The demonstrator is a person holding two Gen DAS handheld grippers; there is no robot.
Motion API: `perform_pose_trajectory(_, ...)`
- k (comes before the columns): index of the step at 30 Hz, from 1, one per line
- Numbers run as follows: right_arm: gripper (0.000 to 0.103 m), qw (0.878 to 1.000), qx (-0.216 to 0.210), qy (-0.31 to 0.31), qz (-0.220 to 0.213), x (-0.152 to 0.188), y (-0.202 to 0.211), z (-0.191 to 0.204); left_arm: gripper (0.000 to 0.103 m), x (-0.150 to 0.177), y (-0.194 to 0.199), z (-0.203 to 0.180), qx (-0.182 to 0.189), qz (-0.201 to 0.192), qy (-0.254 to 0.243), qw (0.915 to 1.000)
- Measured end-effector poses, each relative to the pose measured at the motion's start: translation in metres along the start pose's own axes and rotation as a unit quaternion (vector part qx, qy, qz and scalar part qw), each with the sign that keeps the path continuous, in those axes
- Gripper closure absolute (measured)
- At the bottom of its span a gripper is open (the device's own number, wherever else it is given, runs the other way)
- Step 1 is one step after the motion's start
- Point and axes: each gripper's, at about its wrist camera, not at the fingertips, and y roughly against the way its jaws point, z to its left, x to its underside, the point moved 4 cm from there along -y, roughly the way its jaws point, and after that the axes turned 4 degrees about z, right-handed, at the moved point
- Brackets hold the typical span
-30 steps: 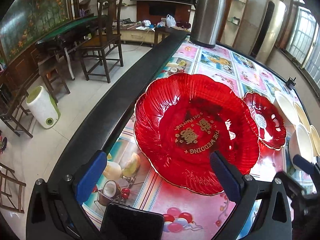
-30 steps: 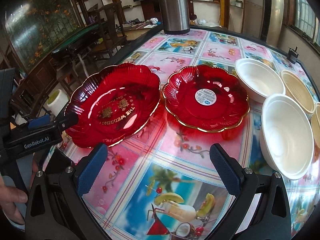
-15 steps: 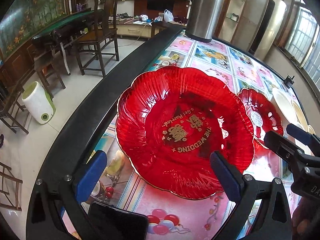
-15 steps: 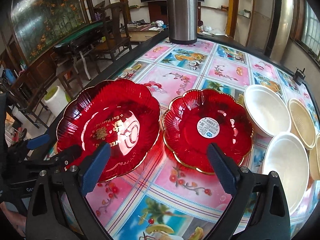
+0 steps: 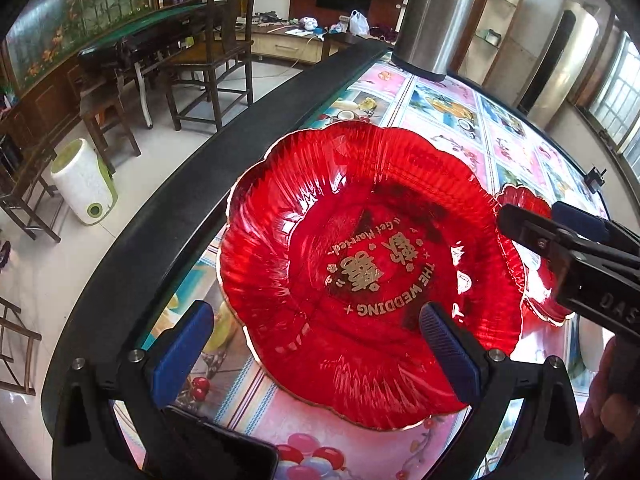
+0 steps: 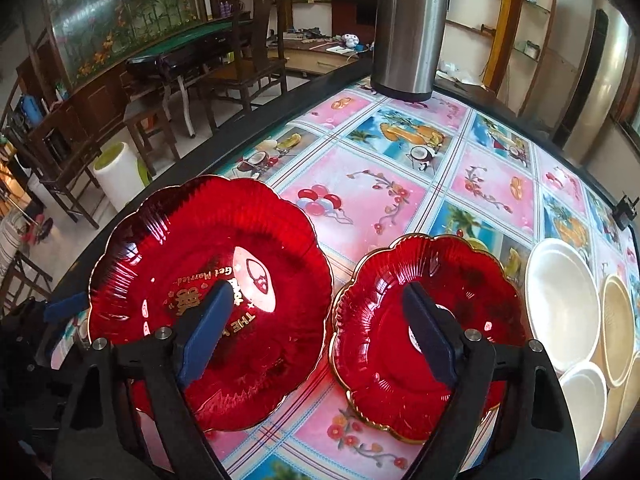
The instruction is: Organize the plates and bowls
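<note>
Both grippers' jaws wide apart, gripping nothing; right gripper [image 6: 316, 332] closing.

Red plates [image 6: 208, 280] side by side, white bowls [image 6: 560, 304] beside

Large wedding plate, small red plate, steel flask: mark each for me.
large wedding plate [image 5: 360, 264], left wrist view, on its gold lettering.
small red plate [image 6: 384, 320], right wrist view, on its inner floor left of the finger.
steel flask [image 6: 412, 28], right wrist view, on its body.

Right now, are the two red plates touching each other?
Apart. The right wrist view shows a strip of patterned tablecloth between the large red plate and the small red plate.
</note>
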Motion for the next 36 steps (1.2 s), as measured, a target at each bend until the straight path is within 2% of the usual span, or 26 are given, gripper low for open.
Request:
perform_pose_trajectory(6,0.016,0.999,-0.027,-0.004,0.022,-0.008,-0.022,-0.002,0.001,-0.002,-0.006,0.002,-0.002,0.006,0.012,0.9999)
perform_pose_trajectory(9,0.026,0.999,-0.025,0.008,0.03,-0.013,-0.032,0.002,0.001,-0.002,-0.009,0.001,-0.001,0.013,0.017,0.9998)
perform_pose_trajectory(16,0.028,0.999,-0.032,0.013,0.041,-0.024,-0.045,0.0,0.001,-0.002,-0.013,-0.008,0.001,0.018,0.012,0.9998)
perform_pose_trajectory(19,0.042,0.998,-0.038,0.016,0.049,-0.027,-0.052,0.001,0.001,-0.003,-0.015,-0.01,0.001,0.023,0.016,0.9996)
perform_pose_trajectory(23,0.044,0.998,-0.039,0.012,0.054,-0.029,-0.06,-0.002,0.001,-0.002,-0.017,-0.011,-0.002,0.02,0.018,0.9996)
perform_pose_trajectory(25,0.063,0.997,-0.043,0.011,0.057,-0.03,-0.063,-0.002,0.001,-0.002,-0.019,-0.011,-0.001,0.023,0.019,0.9996)
perform_pose_trajectory(27,0.067,0.997,-0.046,0.012,0.061,-0.03,-0.066,-0.002,0.001,-0.003,-0.022,-0.013,-0.005,0.024,0.018,0.9995)
perform_pose_trajectory(28,0.073,0.997,-0.047,0.013,0.063,-0.029,-0.067,-0.001,0.001,-0.002,-0.022,-0.014,-0.01,0.023,0.016,0.9996)
perform_pose_trajectory(31,0.076,0.997,-0.048,0.011,0.061,-0.029,-0.068,-0.001,0.013,-0.002,-0.022,-0.013,-0.036,0.012,0.012,0.9992)
perform_pose_trajectory(33,0.076,0.997,-0.053,0.005,0.056,-0.029,-0.067,-0.003,0.037,-0.002,-0.024,-0.007,-0.05,0.013,0.017,0.9985)
perform_pose_trajectory(36,0.076,0.997,-0.056,0.0,0.053,-0.028,-0.064,-0.006,0.058,-0.004,-0.027,0.0,-0.057,0.013,0.026,0.998)
